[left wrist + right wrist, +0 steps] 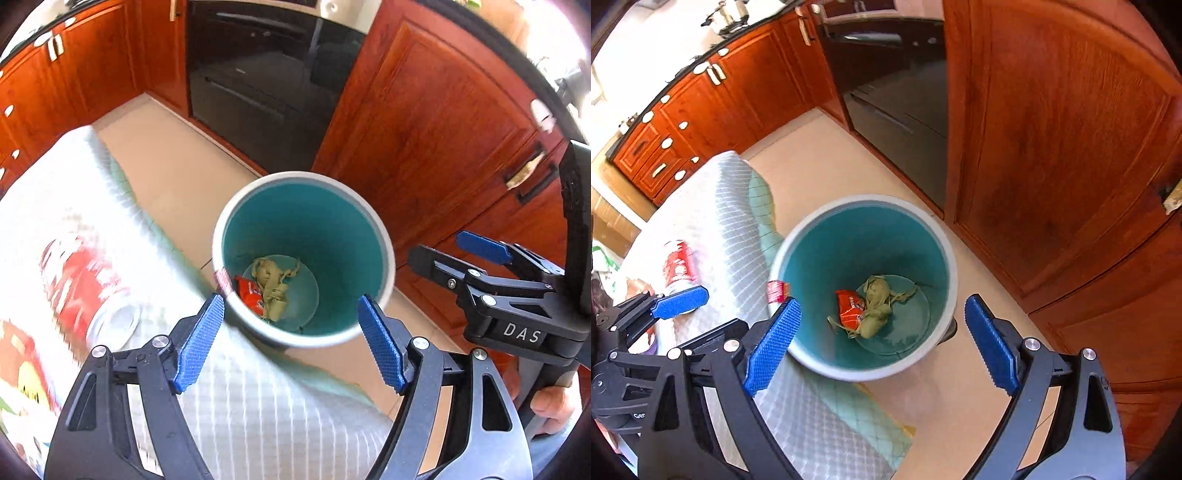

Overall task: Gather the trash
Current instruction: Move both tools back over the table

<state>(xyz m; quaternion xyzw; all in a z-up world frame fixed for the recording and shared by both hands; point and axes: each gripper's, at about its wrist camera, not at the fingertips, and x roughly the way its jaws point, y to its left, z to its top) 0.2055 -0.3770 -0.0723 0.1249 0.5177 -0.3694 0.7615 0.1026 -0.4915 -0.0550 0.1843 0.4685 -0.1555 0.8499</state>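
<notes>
A round waste bin with a white rim and teal inside (303,206) is seen from above in both wrist views, standing on the beige tiled floor (166,155) just beside the edge of a tabletop covered with a white quilted cloth (236,417). At the bottom of the bin lie a crumpled olive-green wrapper (271,286) and a crumpled red-orange snack packet (251,291), touching one another. A small red-and-white label (774,291) is seen at the bin's left rim.

The left claw (291,343) is held wide open above the near rim of the bin, with nothing between its blue ribbed pads (199,343). The right claw (882,343) is likewise spread wide and empty over the near part of the bin. In the left wrist view the right claw (447,254) appears at the right, near the bin; its opening cannot be judged from that angle. In the right wrist view a pad of the left claw (679,302) shows at the left.

A red and white drinks can (86,286) lies on its side on the tabletop, left of the bin and blurred in the left wrist view. Reddish wooden cabinets (1052,147) and a dark oven front (266,81) stand at the far side.
</notes>
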